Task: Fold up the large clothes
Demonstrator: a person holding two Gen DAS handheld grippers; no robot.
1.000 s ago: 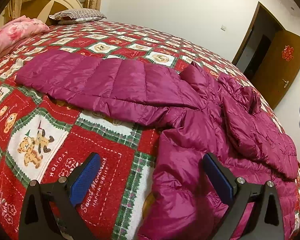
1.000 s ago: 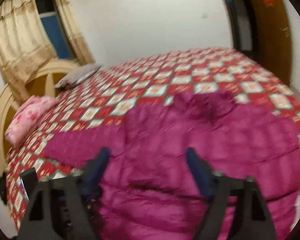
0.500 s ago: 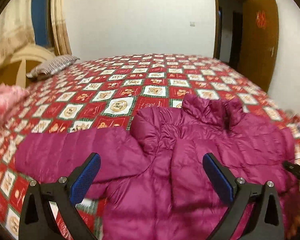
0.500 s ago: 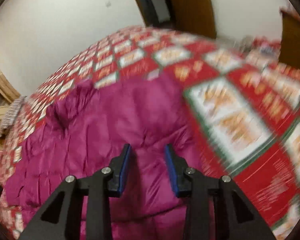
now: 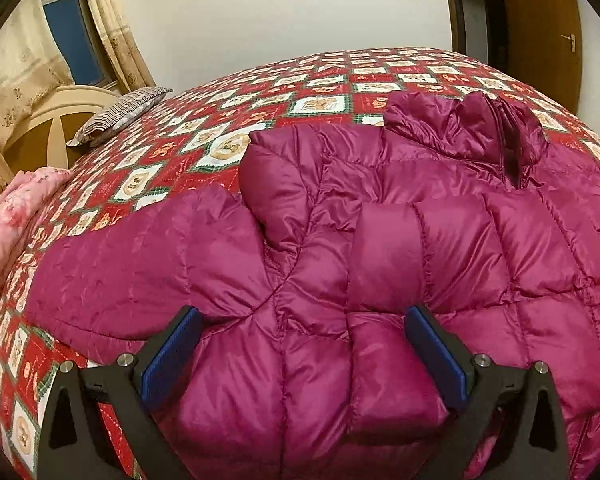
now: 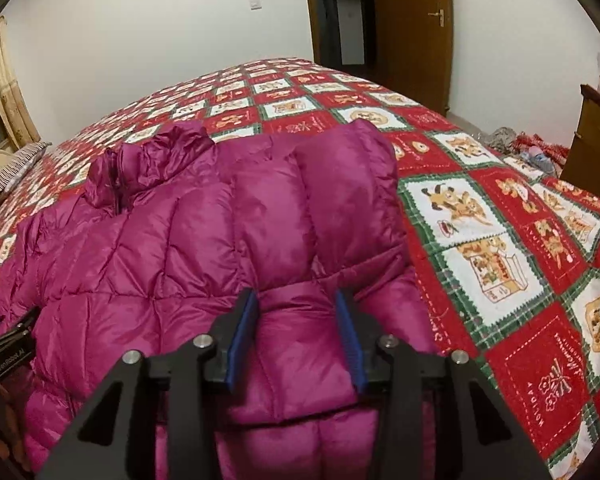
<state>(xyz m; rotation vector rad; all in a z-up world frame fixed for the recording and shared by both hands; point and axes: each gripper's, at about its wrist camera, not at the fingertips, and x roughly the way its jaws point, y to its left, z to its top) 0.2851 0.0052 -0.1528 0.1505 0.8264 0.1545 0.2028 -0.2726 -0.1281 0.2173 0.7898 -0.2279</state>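
Observation:
A magenta puffer jacket (image 5: 480,240) lies spread on the bed, collar (image 5: 496,132) at the far side. Its left sleeve (image 5: 140,264) stretches out to the left. My left gripper (image 5: 302,312) hovers open and wide over the jacket's lower front, its pads clear of the fabric. In the right wrist view the other sleeve (image 6: 324,200) is folded down over the jacket body (image 6: 132,264). My right gripper (image 6: 296,296) has its blue pads on either side of that sleeve's end. Its jaws are opening, and the puffy fabric still bulges against both pads. The left gripper's tip (image 6: 8,340) shows at that view's left edge.
A red Christmas-patterned blanket (image 6: 500,220) covers the bed. A striped pillow (image 5: 120,112) and a pink folded quilt (image 5: 16,216) lie by the cream headboard (image 5: 52,120). A wooden door (image 6: 412,28) stands beyond the bed, with a cabinet (image 6: 596,148) and clutter on the floor at right.
My left gripper has swung right from the outstretched sleeve to over the jacket body. My right gripper has dropped to the jacket and narrowed its jaws around the folded sleeve.

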